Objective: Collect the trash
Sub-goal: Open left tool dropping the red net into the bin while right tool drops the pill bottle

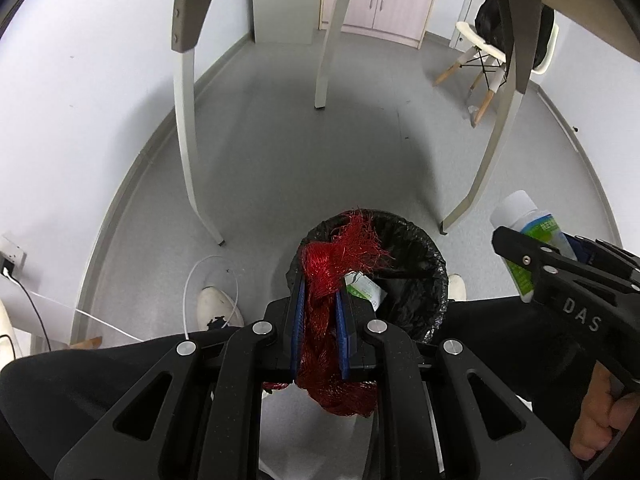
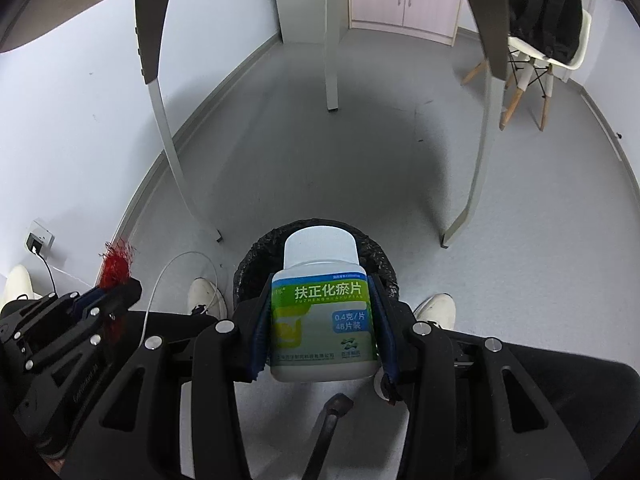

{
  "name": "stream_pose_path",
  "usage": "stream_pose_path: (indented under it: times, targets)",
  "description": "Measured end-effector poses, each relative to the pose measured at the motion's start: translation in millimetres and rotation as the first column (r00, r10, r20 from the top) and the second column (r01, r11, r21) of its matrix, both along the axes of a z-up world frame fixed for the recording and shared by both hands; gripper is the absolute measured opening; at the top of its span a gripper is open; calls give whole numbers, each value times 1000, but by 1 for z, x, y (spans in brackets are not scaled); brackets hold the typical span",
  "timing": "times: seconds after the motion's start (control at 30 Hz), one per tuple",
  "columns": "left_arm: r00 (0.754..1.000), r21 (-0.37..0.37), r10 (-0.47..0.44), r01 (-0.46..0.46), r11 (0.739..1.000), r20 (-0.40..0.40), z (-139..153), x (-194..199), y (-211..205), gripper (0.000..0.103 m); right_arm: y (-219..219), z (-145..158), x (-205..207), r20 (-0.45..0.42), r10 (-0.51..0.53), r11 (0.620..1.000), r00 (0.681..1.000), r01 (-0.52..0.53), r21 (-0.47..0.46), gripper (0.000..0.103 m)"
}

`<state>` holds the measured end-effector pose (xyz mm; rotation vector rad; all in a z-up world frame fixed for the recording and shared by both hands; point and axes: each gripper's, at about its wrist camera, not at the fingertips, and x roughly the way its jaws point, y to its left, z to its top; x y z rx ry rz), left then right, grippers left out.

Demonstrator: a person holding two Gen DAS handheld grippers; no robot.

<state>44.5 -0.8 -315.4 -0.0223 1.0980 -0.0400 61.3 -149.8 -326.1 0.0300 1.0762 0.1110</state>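
My left gripper (image 1: 320, 296) is shut on a red mesh net bag (image 1: 328, 276), held over the near-left rim of a black-lined trash bin (image 1: 416, 248) on the floor. A green and white packet (image 1: 362, 286) lies inside the bin. My right gripper (image 2: 320, 292) is shut on a white pill bottle (image 2: 322, 312) with a green and blue label, held above the bin (image 2: 256, 260). The bottle (image 1: 528, 232) and right gripper (image 1: 532, 258) show at the right of the left wrist view. The left gripper (image 2: 120, 286) with red mesh (image 2: 114, 266) shows at the left of the right wrist view.
The bin stands under a table with curved grey legs (image 1: 186, 128) (image 1: 496, 140). The person's white shoes (image 2: 206, 294) (image 2: 436, 310) flank the bin. A white cable (image 1: 192, 280) and wall socket (image 2: 38, 240) are at the left. A chair (image 2: 532, 60) with a black backpack stands far right.
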Motion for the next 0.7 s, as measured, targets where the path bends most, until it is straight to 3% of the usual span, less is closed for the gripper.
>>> stream_pose_path:
  times: [0.37,0.63,0.7]
  targets:
    - [999,-3,32,-32,999,-30,-20,9,14,13,12,-30,42,-53,29,999,998,-29,-14,42]
    - [998,-2,45,-45,999,-43,-25,10,16,13,21,-36,45,-56,64,998,996,-65,-11,42]
    - [998,-1,48,-49,999,-45,-25,10,15,13,22,-38,43,-61,69,998,996,-69,-7,50]
